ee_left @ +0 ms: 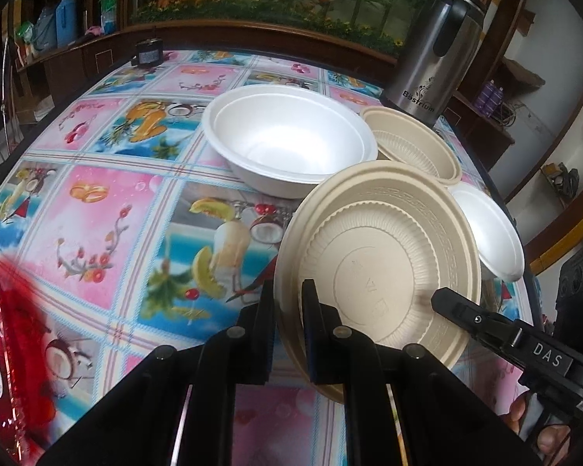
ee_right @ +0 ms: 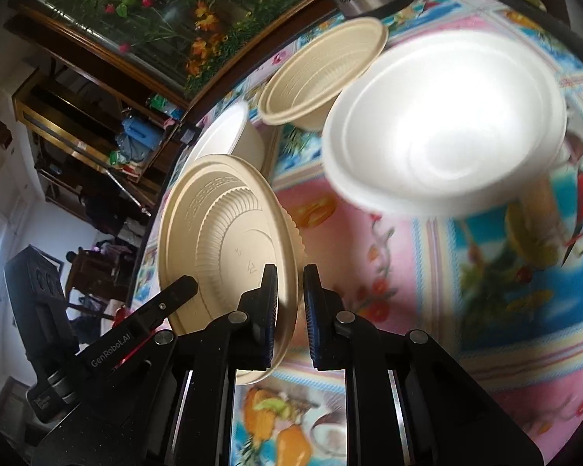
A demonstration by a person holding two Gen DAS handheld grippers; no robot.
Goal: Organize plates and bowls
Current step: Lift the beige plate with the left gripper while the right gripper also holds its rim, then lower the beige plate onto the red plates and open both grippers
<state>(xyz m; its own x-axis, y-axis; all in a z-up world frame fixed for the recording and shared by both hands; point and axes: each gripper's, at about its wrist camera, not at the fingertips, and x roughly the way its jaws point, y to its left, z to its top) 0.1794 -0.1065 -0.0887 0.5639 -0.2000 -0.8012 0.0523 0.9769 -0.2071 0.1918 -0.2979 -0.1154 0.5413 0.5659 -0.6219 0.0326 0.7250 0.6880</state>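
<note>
A beige ribbed plate (ee_left: 381, 256) is held tilted above the patterned table. My left gripper (ee_left: 289, 295) is shut on its near rim, one finger on each face. My right gripper (ee_right: 289, 283) is shut on the same beige plate (ee_right: 229, 240) at another part of the rim, and its tip (ee_left: 443, 299) lies on the plate's right side in the left wrist view. The left gripper (ee_right: 186, 285) shows at the plate's left edge in the right wrist view. Behind stand a large white bowl (ee_left: 291, 143), a beige bowl (ee_left: 412, 143) and a small white bowl (ee_left: 489, 229).
A steel thermos jug (ee_left: 431, 50) stands at the table's far right corner. The tablecloth (ee_left: 116, 194) is pink and blue with fruit pictures. A blurred red object (ee_left: 4, 330) lies at the near left. A wooden cabinet with flowers runs along the back.
</note>
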